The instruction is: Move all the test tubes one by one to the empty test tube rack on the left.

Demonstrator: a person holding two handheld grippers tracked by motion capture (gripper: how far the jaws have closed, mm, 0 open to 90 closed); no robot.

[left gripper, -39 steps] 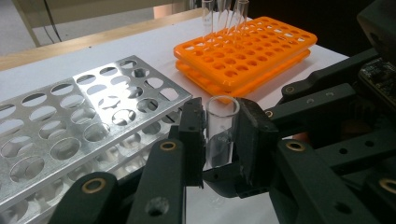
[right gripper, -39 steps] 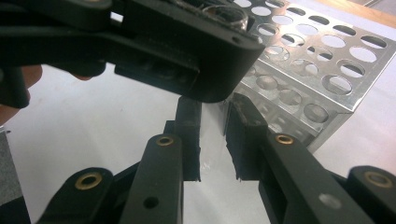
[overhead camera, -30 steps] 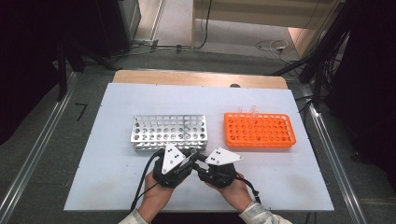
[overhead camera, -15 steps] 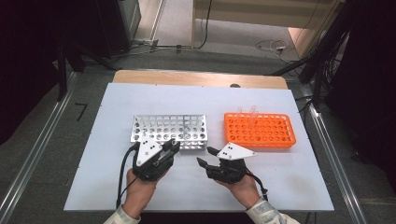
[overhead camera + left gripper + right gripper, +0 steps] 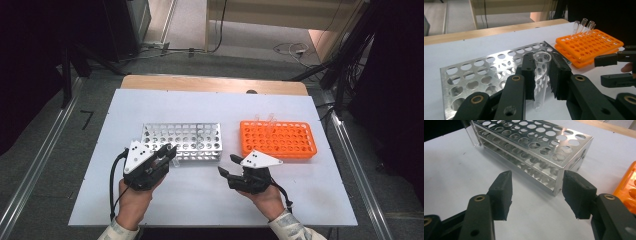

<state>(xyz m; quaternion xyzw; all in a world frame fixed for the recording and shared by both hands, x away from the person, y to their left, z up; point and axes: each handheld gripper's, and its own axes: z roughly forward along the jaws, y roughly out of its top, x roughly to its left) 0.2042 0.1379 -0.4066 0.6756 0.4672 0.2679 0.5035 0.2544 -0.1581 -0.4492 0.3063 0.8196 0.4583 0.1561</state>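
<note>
The table (image 5: 210,107) is viewed from above, facing twelve o'clock. Close, low views are given from each gripper; the metal rack (image 5: 486,72) is shared by all three.

My left tool (image 5: 541,75) clamped on a clear glass test tube (image 5: 540,75) held upright, silver metal rack (image 5: 496,72) just behind it on the white worktop (image 5: 474,47), orange rack (image 5: 589,46) at right with a few tubes (image 5: 584,25) standing in it, my other tool (image 5: 616,70) at the right edge, jaws apart
</note>
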